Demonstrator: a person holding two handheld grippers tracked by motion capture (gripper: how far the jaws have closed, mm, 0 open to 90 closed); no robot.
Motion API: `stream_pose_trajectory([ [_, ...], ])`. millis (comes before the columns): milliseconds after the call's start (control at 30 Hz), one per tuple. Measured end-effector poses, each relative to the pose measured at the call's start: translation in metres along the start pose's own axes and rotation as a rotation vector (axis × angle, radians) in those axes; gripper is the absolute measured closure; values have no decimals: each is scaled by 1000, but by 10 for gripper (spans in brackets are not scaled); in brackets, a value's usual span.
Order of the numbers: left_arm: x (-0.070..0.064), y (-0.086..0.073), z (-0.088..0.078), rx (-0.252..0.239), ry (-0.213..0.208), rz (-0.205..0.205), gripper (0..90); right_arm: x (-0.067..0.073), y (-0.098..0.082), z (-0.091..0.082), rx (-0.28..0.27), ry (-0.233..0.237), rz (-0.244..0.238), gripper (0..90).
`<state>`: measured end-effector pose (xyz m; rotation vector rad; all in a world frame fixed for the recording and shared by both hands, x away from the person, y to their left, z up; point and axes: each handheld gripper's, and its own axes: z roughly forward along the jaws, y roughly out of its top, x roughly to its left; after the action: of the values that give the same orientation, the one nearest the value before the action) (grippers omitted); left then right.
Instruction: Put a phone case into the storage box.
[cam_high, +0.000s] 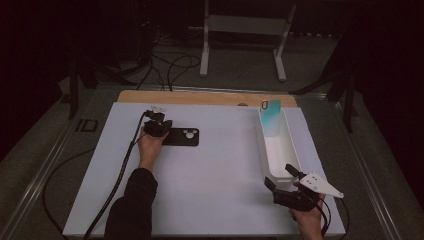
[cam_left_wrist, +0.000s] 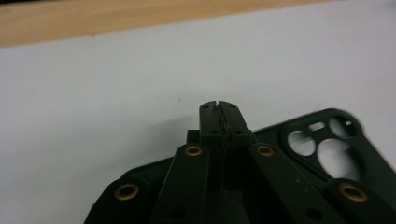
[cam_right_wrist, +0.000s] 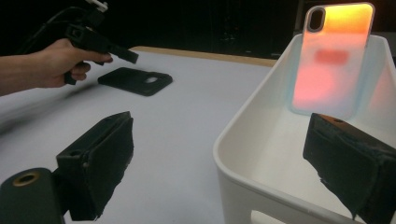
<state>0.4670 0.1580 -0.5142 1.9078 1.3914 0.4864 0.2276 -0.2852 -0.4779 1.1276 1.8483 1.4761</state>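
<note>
1. The left tongs (cam_left_wrist: 219, 106) are clenched: in the left gripper view the two black jaws meet tip to tip with only a thin seam between them, and nothing shows between the tips.
2. Those jaws sit low over the near end of a black phone case (cam_left_wrist: 336, 154), which lies flat on the desk; whether the tips touch the case cannot be told.
3. In the high view the left tongs (cam_high: 158, 127) are at the left end of the black phone case (cam_high: 182, 136), whose camera cut-out faces right.
4. The right tongs (cam_right_wrist: 219, 163) are released, jaws set wide apart; one jaw stands outside the near wall of a white bin (cam_right_wrist: 243, 135) and the other stands inside it, with neither pad pressing on the wall.
5. In the high view the right tongs (cam_high: 281, 176) straddle the near end of that long white bin (cam_high: 262, 145) at the right of the desk.
6. A second phone case (cam_right_wrist: 334, 56), glowing orange and pink in the right gripper view, leans upright against the bin's far wall; in the high view it looks teal (cam_high: 270, 117).
7. The white desk (cam_high: 225, 170) has a wooden strip along its far edge, and cables lie on the floor beyond it.
</note>
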Motion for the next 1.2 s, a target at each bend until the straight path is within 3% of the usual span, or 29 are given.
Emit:
stream_pose_trajectory([
  [167,-2,-2,9,13,-7,-17,897,-1,0,1,-2,6,9,84],
  [400,-1,1,17,40,17,-23,895,-1,0,1,-3,9,12,84],
  [600,0,2,17,86,36,8,895,-1,0,0,-4,11,17,84],
  [833,-5,-6,0,149,12,96,897,0,0,-1,-7,10,12,84],
  [900,-6,-11,-5,157,3,105,897,0,0,-2,-8,10,14,84],
  [1000,-11,-22,-17,155,-18,98,897,-1,0,-1,-9,12,25,85],
  [1100,-17,-42,-34,127,-61,81,898,-2,1,-2,-12,11,29,85],
  [1200,-21,-50,-41,124,-67,78,897,-2,0,-1,-9,10,27,85],
])
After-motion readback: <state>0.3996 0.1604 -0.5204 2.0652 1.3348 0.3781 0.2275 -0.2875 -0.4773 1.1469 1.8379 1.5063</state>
